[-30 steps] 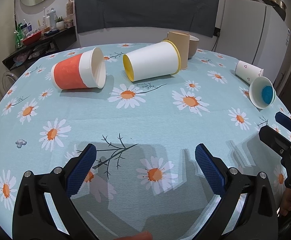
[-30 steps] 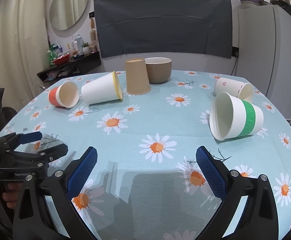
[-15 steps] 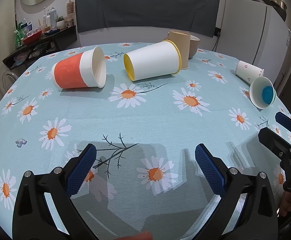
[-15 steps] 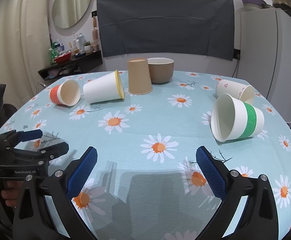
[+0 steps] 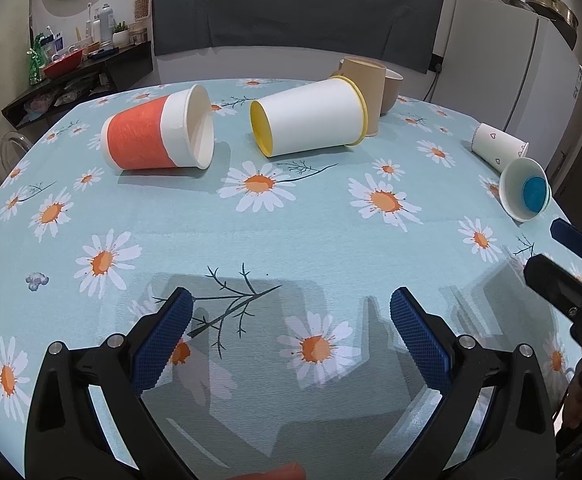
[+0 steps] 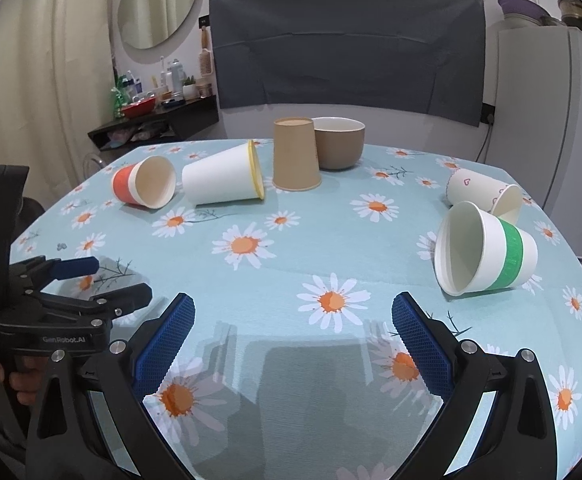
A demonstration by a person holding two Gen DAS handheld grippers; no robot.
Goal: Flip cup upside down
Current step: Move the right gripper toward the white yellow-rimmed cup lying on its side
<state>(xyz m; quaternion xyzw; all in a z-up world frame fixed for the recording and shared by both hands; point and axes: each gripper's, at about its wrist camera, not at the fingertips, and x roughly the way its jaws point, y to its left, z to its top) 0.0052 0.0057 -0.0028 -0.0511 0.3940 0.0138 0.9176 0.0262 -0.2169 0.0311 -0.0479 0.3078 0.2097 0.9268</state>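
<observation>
Cups lie tipped on daisy tablecloth; fridge behind.

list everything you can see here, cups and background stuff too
orange cup: 1, orange band with white rim, on its side, far left of table
yellow-rimmed cup: 1, white, on its side, beside the orange cup
brown cup: 1, tan, upside down, far middle
bowl: 1, brown with white inside, upright, beside the brown cup
heart cup: 1, white with small hearts, on its side, far right
green cup: 1, white with green band, on its side, near right
table: 1, light blue cloth with daisies
mirror: 1, oval, on the wall
shelf: 1, black, with bottles and a red bowl
fridge: 1, white, right, pots on top
left gripper: open, empty, low over the table
right gripper: open, empty, low over the table
</observation>
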